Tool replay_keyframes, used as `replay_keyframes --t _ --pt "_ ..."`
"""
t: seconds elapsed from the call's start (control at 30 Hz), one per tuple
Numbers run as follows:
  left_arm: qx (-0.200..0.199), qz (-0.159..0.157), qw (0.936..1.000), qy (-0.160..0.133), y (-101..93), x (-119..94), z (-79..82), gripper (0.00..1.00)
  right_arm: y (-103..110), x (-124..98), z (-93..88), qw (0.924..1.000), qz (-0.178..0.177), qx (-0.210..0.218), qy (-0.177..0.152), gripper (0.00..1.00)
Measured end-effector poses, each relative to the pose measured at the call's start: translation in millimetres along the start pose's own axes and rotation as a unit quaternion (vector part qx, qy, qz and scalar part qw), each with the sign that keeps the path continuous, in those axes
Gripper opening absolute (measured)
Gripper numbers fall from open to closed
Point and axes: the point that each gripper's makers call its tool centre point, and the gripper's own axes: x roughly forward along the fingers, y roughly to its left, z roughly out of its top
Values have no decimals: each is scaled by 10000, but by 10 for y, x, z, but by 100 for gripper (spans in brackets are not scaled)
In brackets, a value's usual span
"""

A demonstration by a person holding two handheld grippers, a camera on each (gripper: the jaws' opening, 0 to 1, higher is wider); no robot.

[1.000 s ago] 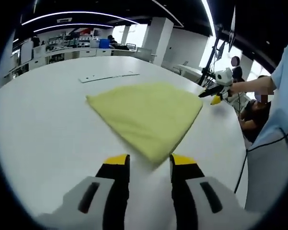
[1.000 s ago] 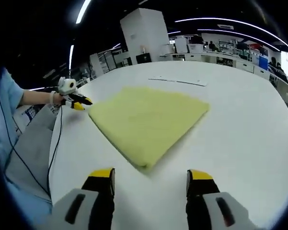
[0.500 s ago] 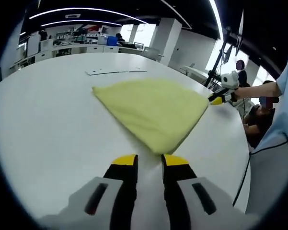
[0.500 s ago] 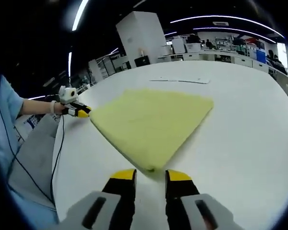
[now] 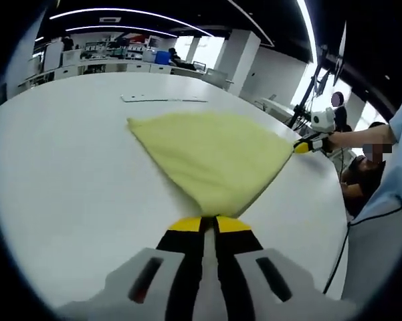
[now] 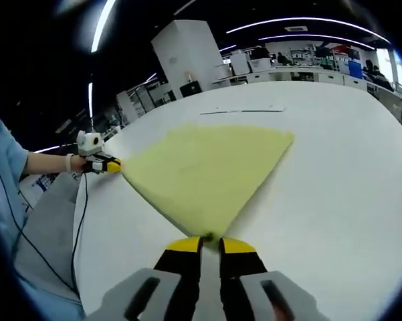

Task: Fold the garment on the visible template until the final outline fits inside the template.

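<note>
A yellow folded cloth [image 5: 211, 157] lies flat on the round white table [image 5: 67, 187]. In the left gripper view, my left gripper [image 5: 209, 222] is shut on the cloth's near corner. My right gripper [image 5: 302, 146] shows at the cloth's right corner in that view. In the right gripper view, the same cloth [image 6: 201, 167] spreads ahead, and my right gripper [image 6: 211, 242] is shut on its nearest corner. There my left gripper [image 6: 110, 162], held by a hand, sits at the cloth's left tip. A thin white flat strip [image 5: 164, 99] lies beyond the cloth.
The table's edge curves close on the person's side, where a light blue sleeve [image 5: 398, 167] and a black cable [image 6: 80, 207] hang. Bare table top [image 6: 348, 174] surrounds the cloth. Desks, pillars and seated people stand in the background.
Both grippers have come forward to the cloth and shut, each on a corner; one second ago both stood open short of it.
</note>
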Motion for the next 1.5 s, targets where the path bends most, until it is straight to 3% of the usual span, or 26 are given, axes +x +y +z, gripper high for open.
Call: replay_keyframes --t 0.67,0.93,1.07,1.2,1.3,1.43,1.5 --pt "121 -50 9998 138 -43 -152 -44 0 19 -209 72 9996 159 -221 89 0" --pt "-24 -19 9999 107 -73 -302 -128 0 79 -244 31 9992 294 -228 165 0" --pt "101 170 9998 -44 -30 -397 -128 0 90 -239 7 9992 306 -194 153 0" --pt "348 239 9989 -184 -6 -357 -56 0 79 -208 -17 9993 297 -124 188 0" --pt "306 185 9993 -103 -17 -278 -36 0 85 -208 -10 9993 297 -119 193 0" --pt "347 57 9994 -70 -61 -154 -1 16 77 -217 0 9994 281 -96 182 0" --pt "395 19 9992 -60 -83 -123 10 15 72 -219 3 9994 267 -106 182 0"
